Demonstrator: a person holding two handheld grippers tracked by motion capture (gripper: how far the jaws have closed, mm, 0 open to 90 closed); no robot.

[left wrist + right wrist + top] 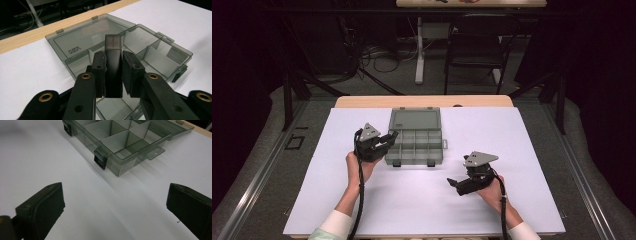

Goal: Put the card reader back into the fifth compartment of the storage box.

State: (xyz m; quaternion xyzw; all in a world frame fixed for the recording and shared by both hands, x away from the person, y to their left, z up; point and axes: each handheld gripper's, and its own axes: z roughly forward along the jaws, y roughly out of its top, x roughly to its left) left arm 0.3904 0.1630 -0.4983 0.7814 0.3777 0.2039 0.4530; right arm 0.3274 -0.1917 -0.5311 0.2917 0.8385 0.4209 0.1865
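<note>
One dark divider [113, 67], pinched by left fingers [99, 72], is clear in the left gripper view.

Quick count: one compartment box [414, 146], smoky clear plastic, lid flipped open, with two black latches [100, 161] on the front edge. One dark block [113, 67] pinched in the left gripper [390, 138]. Two grippers total, the right gripper [455, 185] being the second. One white worktop [537, 200]. One chair [474, 45] behind.
</note>
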